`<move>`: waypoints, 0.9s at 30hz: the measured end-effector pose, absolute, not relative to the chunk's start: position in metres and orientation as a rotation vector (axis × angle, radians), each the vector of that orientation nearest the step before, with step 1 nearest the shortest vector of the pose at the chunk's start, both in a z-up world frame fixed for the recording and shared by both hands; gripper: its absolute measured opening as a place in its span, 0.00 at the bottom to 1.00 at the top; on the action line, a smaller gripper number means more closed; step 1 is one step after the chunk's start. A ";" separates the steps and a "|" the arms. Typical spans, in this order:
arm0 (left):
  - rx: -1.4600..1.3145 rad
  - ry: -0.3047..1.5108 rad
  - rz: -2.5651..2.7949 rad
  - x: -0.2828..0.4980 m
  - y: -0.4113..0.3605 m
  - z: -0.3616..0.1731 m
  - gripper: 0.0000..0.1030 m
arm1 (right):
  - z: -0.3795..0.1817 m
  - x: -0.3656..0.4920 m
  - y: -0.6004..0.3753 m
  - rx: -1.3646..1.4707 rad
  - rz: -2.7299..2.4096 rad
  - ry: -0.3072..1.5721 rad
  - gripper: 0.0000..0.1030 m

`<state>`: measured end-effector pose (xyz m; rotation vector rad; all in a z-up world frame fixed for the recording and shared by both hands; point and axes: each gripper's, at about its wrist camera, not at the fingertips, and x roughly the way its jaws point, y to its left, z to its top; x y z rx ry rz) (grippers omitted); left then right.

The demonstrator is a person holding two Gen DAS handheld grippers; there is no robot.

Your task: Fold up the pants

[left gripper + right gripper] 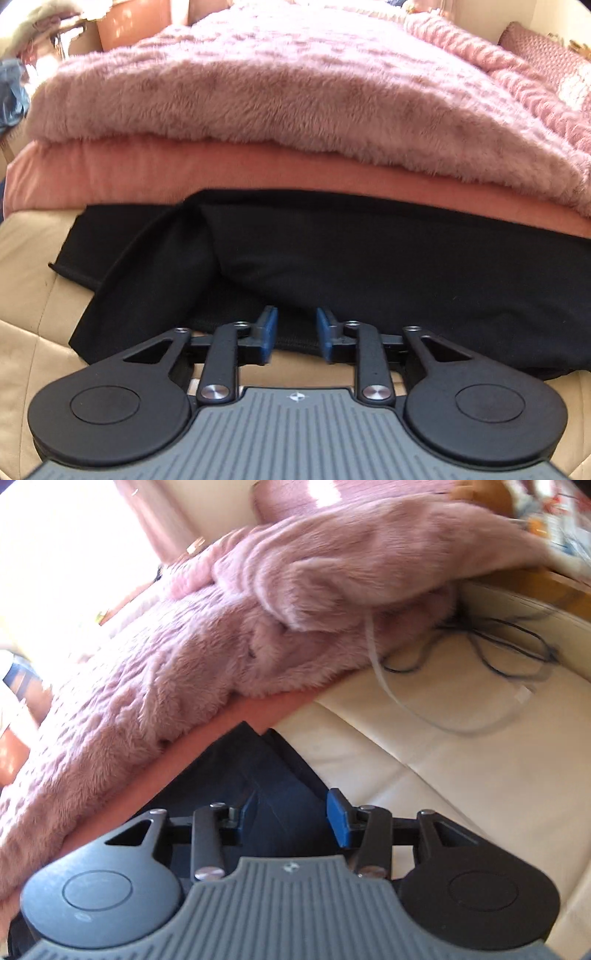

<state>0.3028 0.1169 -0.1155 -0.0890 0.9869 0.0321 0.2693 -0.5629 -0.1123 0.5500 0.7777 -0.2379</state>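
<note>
Looking along your left gripper [295, 334], you see the black pants [332, 258] lying flat on a cream sofa seat [33, 266]. The near edge of the pants runs right under the two blue pads [269, 332]. The pads stand apart with a gap between them, and nothing is pinched there, so this gripper is open. Bare seat shows to the left of the pants, so you have room there.

Your right gripper [295, 812] sits over a pointed corner of the pants [258, 771]. Its pads stand wide apart too. The cloth lies below them, not squeezed, so this gripper is open as well. To its right the cream seat [424, 775] is bare and wide.

Behind the pants is a peach blanket [184, 173], and the far edge of the pants touches it. On top of that lies one fluffy pink blanket [258, 92]. It leaves little room on the far side.

Some thin dark cords [498, 635] and one pale strap [388, 686] lie on the seat, well apart from the pants. One pink pillow [535, 51] sits far off.

You have one pair of pants, two grippers and two blankets.
</note>
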 end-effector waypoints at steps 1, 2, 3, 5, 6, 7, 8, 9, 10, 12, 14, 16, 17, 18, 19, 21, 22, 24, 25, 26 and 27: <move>-0.082 1.002 0.039 0.305 0.117 -0.117 0.24 | -0.114 0.278 -0.571 0.551 -0.209 0.814 0.37; -0.072 1.011 0.042 0.306 0.117 -0.119 0.24 | -0.116 0.286 -0.576 0.545 -0.178 0.851 0.37; -0.062 1.020 0.043 0.306 0.115 -0.121 0.24 | -0.118 0.291 -0.579 0.542 -0.143 0.889 0.37; -0.048 1.042 0.042 0.308 0.113 -0.126 0.22 | -0.122 0.301 -0.587 0.530 -0.079 0.971 0.38; -0.043 1.050 0.047 0.309 0.112 -0.129 0.22 | -0.124 0.303 -0.589 0.525 -0.056 1.005 0.38; -0.041 1.060 0.052 0.310 0.112 -0.131 0.21 | -0.126 0.307 -0.591 0.511 -0.042 1.039 0.38; -0.042 1.073 0.058 0.311 0.111 -0.134 0.21 | -0.128 0.308 -0.593 0.499 -0.031 1.057 0.38; -0.044 1.087 0.066 0.311 0.111 -0.137 0.21 | -0.130 0.311 -0.596 0.498 -0.011 1.064 0.37; -0.045 1.098 0.076 0.311 0.110 -0.141 0.21 | -0.131 0.314 -0.596 0.509 0.028 1.080 0.37; -0.041 1.104 0.080 0.311 0.108 -0.144 0.21 | -0.129 0.316 -0.589 0.461 0.082 1.106 0.21; -0.025 1.106 0.079 0.310 0.107 -0.143 0.21 | -0.124 0.316 -0.579 0.382 0.161 1.131 0.00; -0.015 1.112 0.074 0.312 0.106 -0.142 0.20 | -0.118 0.311 -0.573 0.325 0.186 1.161 0.00; -0.008 1.117 0.072 0.312 0.106 -0.141 0.18 | -0.116 0.307 -0.572 0.302 0.190 1.171 0.00; 0.003 1.120 0.073 0.313 0.105 -0.141 0.18 | -0.115 0.304 -0.572 0.296 0.191 1.180 0.00; 0.016 1.121 0.077 0.313 0.104 -0.140 0.18 | -0.114 0.299 -0.575 0.303 0.185 1.184 0.00; 0.028 1.126 0.070 0.314 0.103 -0.140 0.17 | -0.115 0.290 -0.586 0.342 0.157 1.171 0.00; 0.028 1.128 0.062 0.313 0.103 -0.140 0.17 | -0.116 0.286 -0.594 0.373 0.125 1.158 0.00; 0.036 1.131 0.053 0.310 0.102 -0.139 0.17 | -0.124 0.277 -0.611 0.438 0.050 1.145 0.00; 0.040 1.128 0.052 0.310 0.101 -0.138 0.17 | -0.130 0.276 -0.615 0.474 0.033 1.157 0.00; 0.037 1.123 0.050 0.309 0.101 -0.137 0.17 | -0.135 0.276 -0.616 0.485 0.030 1.174 0.00; 0.030 1.116 0.042 0.309 0.101 -0.135 0.17 | -0.135 0.277 -0.615 0.475 0.037 1.173 0.00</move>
